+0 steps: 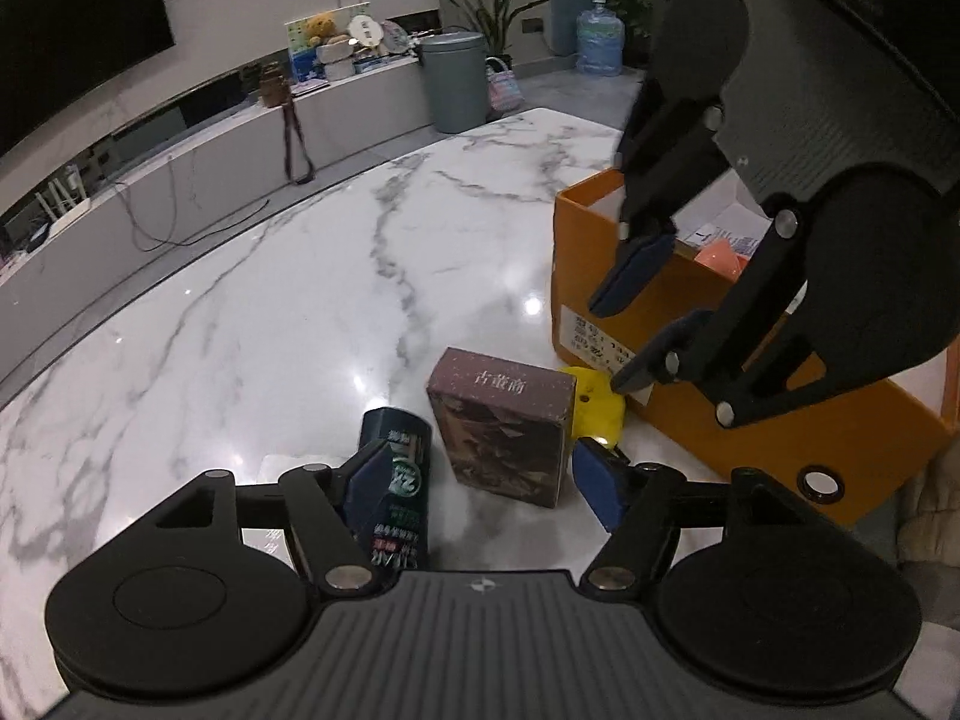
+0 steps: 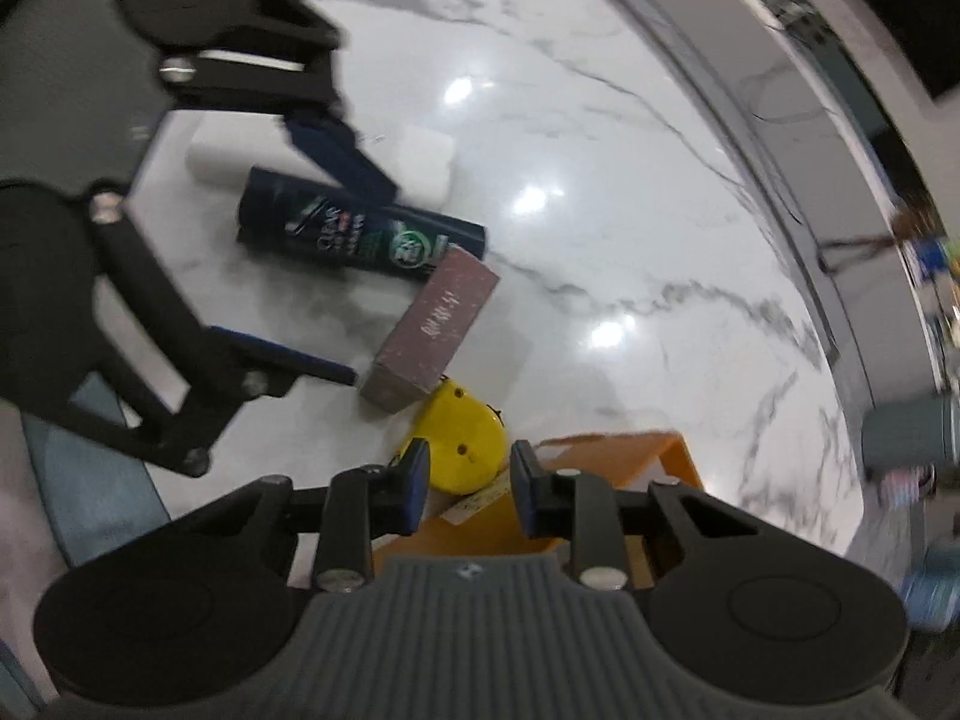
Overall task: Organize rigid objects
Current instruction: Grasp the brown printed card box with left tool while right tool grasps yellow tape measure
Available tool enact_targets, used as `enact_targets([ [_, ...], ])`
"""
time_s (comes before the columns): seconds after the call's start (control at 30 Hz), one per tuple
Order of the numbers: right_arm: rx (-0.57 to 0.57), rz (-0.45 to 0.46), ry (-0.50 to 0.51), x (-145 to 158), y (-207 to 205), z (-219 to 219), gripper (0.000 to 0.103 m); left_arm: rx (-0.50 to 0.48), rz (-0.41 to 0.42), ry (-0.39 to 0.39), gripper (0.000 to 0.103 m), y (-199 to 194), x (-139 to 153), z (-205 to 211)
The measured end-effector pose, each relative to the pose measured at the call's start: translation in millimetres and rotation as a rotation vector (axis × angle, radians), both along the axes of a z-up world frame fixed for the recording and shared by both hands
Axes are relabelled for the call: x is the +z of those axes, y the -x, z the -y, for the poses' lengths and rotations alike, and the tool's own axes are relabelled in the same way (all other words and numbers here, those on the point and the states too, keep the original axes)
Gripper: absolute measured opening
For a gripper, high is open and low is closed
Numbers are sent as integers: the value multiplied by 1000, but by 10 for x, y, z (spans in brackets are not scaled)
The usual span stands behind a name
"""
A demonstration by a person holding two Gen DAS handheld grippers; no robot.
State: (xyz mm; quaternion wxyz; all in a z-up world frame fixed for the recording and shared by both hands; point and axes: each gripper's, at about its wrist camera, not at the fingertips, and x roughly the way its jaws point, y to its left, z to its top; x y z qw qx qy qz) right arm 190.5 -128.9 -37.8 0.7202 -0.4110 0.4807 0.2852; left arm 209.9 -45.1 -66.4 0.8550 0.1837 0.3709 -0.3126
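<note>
Left claw (image 1: pixel 480 474) gapes around bottle (image 1: pixel 399 480), box (image 1: pixel 501 423).

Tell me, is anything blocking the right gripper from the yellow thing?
Nothing visible does. The right gripper hangs open just above the yellow thing, which lies between the brown box and the orange box, with only air between.

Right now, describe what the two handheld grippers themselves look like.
Both look alike. The left gripper and the right gripper each have a grey ribbed body with a small white emblem, two round black side discs, and black linkage bars joined by silver pivot pins. The fingers carry blue pads. No cables or sleeves are visible.
</note>
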Motion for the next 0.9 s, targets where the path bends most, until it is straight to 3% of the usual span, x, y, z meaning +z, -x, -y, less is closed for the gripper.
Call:
enact_targets([
  [0.07,62,-20,28,-32,-23,-34,28,-34,0,13,81,-20,-30,25],
  [0.17,165,-72,73,-104,-63,-79,36,-54,24,20,81,-65,-65,79],
  [0.27,271,-131,116,-174,-104,-96,52,-65,19,41,81,-141,-111,102],
  [0.33,324,-146,144,-227,-135,-102,69,-68,24,48,76,-154,-126,117],
  [0.43,399,-149,190,-332,-157,-118,71,-75,18,65,69,-169,-140,107],
  [0.9,520,-231,288,-706,-257,-222,71,-121,-62,75,68,-167,-92,-30],
])
